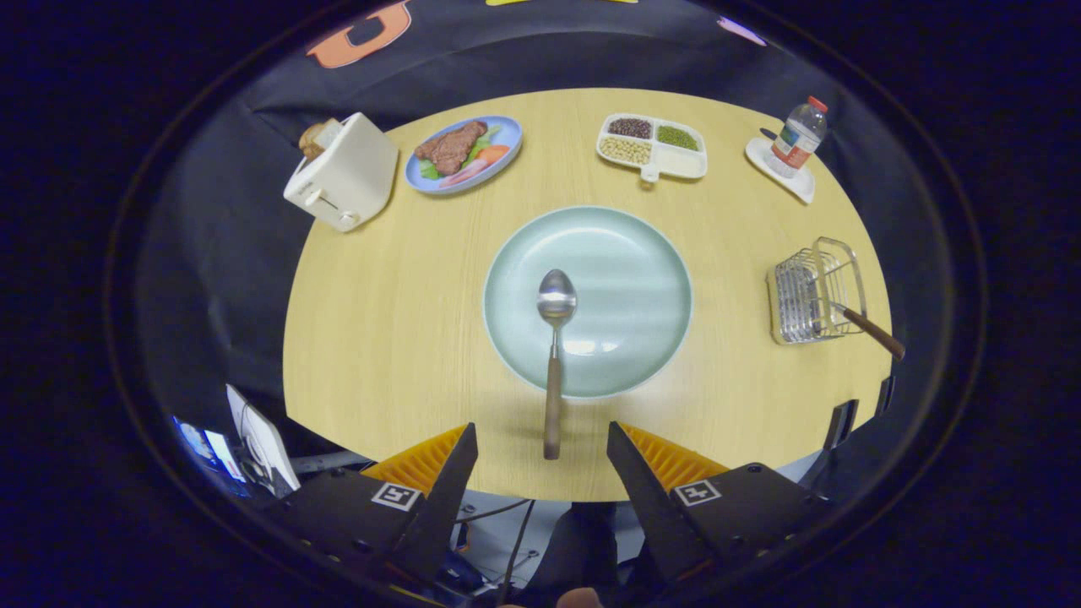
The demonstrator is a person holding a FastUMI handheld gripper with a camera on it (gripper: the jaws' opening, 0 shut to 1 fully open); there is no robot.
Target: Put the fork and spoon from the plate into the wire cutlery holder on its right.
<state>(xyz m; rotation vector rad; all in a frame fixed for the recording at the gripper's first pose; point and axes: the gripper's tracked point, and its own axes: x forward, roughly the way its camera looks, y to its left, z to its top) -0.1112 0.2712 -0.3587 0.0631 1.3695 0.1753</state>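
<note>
Pale-green plate [625, 279] sits mid-table holding the spoon [555, 338], bowl on the plate, brown handle running off the rim toward 6 o'clock. The gripper [540, 456] is spread wide and grasping nothing, the handle's end lying between its fingers. At 3 o'clock from the plate stands the wire cutlery holder [815, 291], a brown-handled utensil [870, 329] already leaning out of it.

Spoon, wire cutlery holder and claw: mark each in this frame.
spoon [554, 371]: gripper view, on its metal neck, lying on the plate just ahead of the fingers.
wire cutlery holder [802, 295]: gripper view, on its wire side.
claw [542, 443]: gripper view, midway between its open fingertips.
</note>
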